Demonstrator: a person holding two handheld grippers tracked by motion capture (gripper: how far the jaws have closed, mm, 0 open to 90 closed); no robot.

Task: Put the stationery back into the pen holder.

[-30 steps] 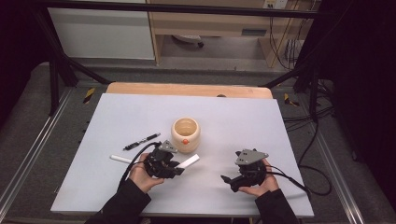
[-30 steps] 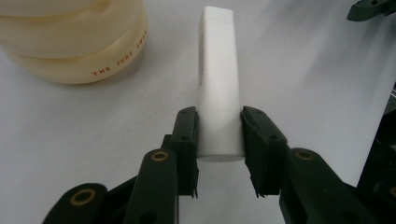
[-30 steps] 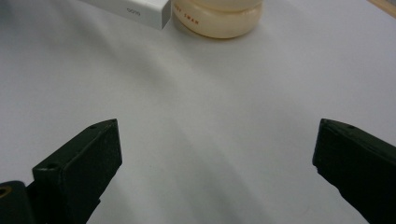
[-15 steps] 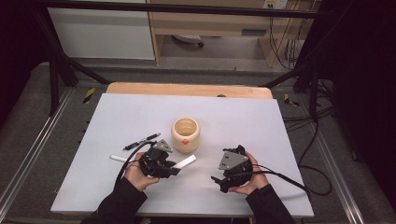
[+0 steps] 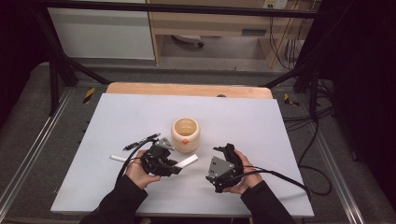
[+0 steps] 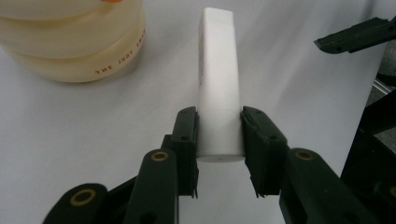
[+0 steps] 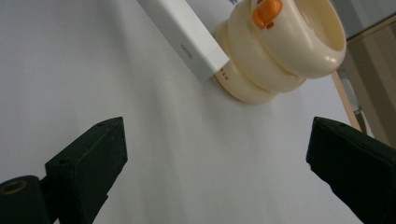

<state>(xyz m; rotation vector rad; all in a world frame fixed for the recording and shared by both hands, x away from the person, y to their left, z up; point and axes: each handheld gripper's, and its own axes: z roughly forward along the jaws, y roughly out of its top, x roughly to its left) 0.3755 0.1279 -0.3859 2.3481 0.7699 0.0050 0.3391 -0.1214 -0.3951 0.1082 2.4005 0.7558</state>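
1. Table [image 5: 116, 116]: white matte sheet over a wood board, flat, rect. Wood edge shows at the far side.

2. Cup [image 5: 186, 135]: cream, squat, ribbed in stacked rings, open top, small orange knob on the front, printed lettering low on the wall. Looks like glazed ceramic or hard plastic; can't tell which. Stands upright near table centre.

3. Right gripper [image 5: 227, 150]: black, two-jaw, grey three-cornered plate on top, cable trailing to the right. Jaws stand wide apart w/ nothing between them; in the right gripper view they aim toward the block's free end and the cup.

4. Left gripper [image 5: 177, 170]: black, same build. Jaws drawn in and clamped on the white block, pads flat on its two long sides near the end closest to the hand.

5. White block [image 6: 219, 88]: the work item. Long rect. bar, square-ish section, smooth, matte-to-satin, sharp edges, small grey print on one face. Held just above the table, free end pointing at the cup's base, near it but apart. Judged: rigid, light, prob. plastic, a bit slick; flat parallel sides suit a pinch across the width. For the second gripper, best hold is the free end, square-on, to avoid twisting.

6. Black pen [image 5: 141, 141]: slim, lies on the table left of the cup, beyond the left hand.

7. White stick [image 5: 117, 158]: thin, lies left of the left hand; partly hidden.
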